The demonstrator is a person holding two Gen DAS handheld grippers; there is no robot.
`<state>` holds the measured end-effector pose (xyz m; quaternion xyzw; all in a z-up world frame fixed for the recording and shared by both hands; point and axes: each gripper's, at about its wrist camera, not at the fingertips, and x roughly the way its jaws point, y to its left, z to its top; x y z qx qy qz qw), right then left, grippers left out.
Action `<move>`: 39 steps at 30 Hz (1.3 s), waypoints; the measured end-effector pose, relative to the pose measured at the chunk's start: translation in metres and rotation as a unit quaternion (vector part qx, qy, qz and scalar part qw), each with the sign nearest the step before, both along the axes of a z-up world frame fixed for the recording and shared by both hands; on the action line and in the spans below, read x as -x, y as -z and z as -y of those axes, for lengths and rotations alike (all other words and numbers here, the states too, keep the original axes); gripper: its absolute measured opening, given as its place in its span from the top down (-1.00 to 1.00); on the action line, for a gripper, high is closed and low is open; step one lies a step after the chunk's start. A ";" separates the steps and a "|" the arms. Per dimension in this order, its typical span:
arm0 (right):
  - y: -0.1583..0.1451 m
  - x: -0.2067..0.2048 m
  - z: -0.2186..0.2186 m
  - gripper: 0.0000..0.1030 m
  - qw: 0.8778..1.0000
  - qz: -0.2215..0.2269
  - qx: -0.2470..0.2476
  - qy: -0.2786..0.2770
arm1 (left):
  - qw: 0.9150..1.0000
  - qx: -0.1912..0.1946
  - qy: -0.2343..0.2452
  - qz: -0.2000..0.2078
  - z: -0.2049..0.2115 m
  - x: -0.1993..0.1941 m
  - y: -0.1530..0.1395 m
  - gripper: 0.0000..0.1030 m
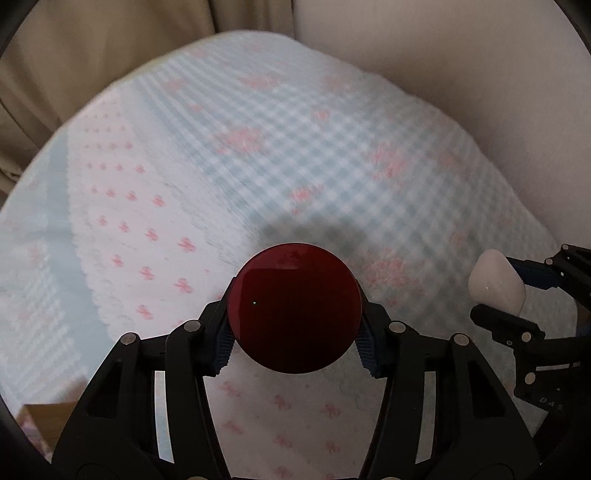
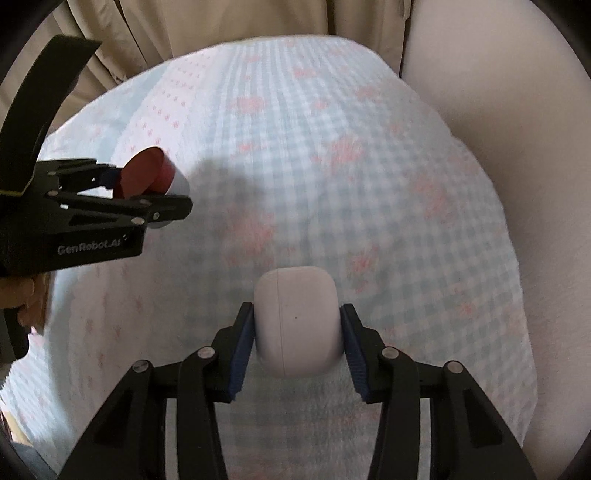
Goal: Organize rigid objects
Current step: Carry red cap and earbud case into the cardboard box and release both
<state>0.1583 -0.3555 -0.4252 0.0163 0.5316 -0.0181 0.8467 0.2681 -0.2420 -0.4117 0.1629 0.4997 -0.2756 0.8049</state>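
A round jar with a dark red lid (image 1: 294, 308) sits between the blue pads of my left gripper (image 1: 295, 339), which is shut on it above the cloth. From the right wrist view the same red-lidded jar (image 2: 146, 175) shows a white body, held in the left gripper (image 2: 162, 199) at the left. My right gripper (image 2: 297, 343) is shut on a white rounded earbud case (image 2: 297, 323), pads pressing both its sides. The white case (image 1: 496, 284) and right gripper (image 1: 502, 299) also appear at the right edge of the left wrist view.
A checked light-blue cloth with pink bows (image 1: 258, 155) covers the surface under both grippers. Beige curtains (image 2: 184, 26) hang behind it and a pale wall (image 2: 517, 110) stands at the right. A cardboard box corner (image 1: 44, 421) shows at lower left. A hand (image 2: 22, 299) grips the left tool.
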 end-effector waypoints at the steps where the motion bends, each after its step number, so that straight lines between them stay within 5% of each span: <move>1: -0.008 0.000 -0.001 0.18 1.000 0.006 0.000 0.001 | 1.000 0.003 -0.001 0.005 -0.002 0.001 -0.009 0.02; 12: -0.130 0.022 -0.038 0.18 0.997 0.068 0.015 0.012 | 0.996 0.061 -0.038 0.054 -0.068 0.033 -0.139 0.02; 22: -0.228 0.034 -0.130 0.18 0.994 0.110 -0.006 -0.013 | 0.989 0.067 -0.109 0.076 -0.198 0.080 -0.225 0.02; 30: -0.252 0.031 -0.238 0.18 0.989 0.118 -0.041 -0.074 | 0.982 0.055 -0.167 0.075 -0.321 0.107 -0.240 0.02; 39: -0.220 0.019 -0.343 0.18 0.990 0.081 -0.088 -0.077 | 0.980 0.040 -0.193 0.032 -0.431 0.109 -0.203 0.02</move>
